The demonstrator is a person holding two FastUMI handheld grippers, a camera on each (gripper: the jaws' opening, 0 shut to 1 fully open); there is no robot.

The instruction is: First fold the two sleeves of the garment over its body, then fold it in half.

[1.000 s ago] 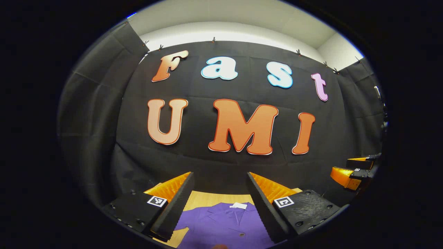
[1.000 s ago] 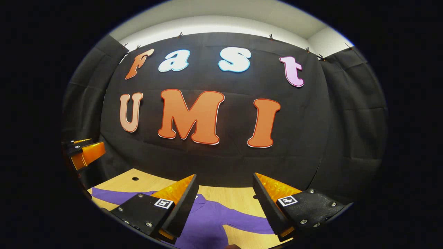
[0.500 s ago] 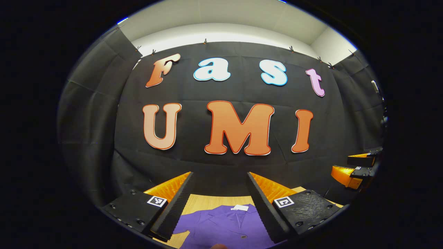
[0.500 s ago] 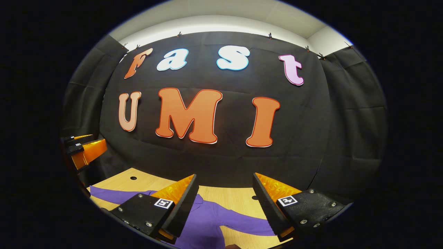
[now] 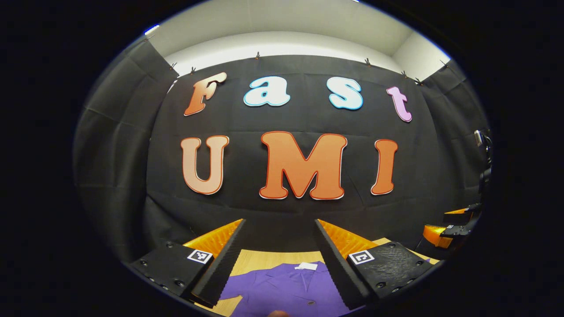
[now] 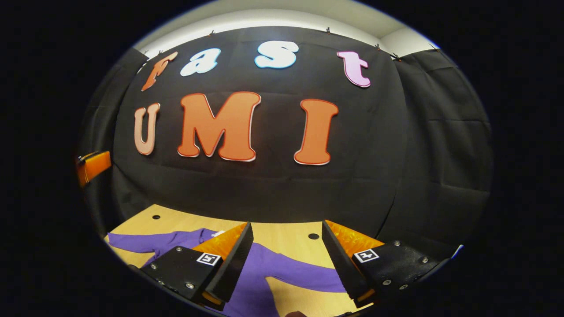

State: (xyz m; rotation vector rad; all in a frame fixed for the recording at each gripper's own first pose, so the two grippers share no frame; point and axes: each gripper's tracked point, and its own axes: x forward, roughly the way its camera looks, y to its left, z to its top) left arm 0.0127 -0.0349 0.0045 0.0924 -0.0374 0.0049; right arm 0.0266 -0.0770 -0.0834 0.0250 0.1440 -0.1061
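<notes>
A purple collared garment (image 5: 286,288) lies flat on the wooden table (image 5: 264,257), its white neck label (image 5: 306,266) at the far end. My left gripper (image 5: 278,259) hovers open above its collar, holding nothing. In the right gripper view the garment (image 6: 260,273) shows one sleeve (image 6: 308,278) spread to the right and the other sleeve (image 6: 141,241) spread to the left. My right gripper (image 6: 286,259) hangs open over the right sleeve, apart from the cloth. The other gripper (image 5: 449,224) shows at the right edge of the left gripper view.
The wooden table (image 6: 282,233) has small dark holes (image 6: 313,236) near its far edge. The black cloth wall (image 6: 273,185) stands right behind the table. The other gripper (image 6: 93,165) juts in at the left edge of the right gripper view.
The right gripper has tilted down and moved right, so more table and sleeve show. The left gripper has shifted only slightly. Both stay open.
</notes>
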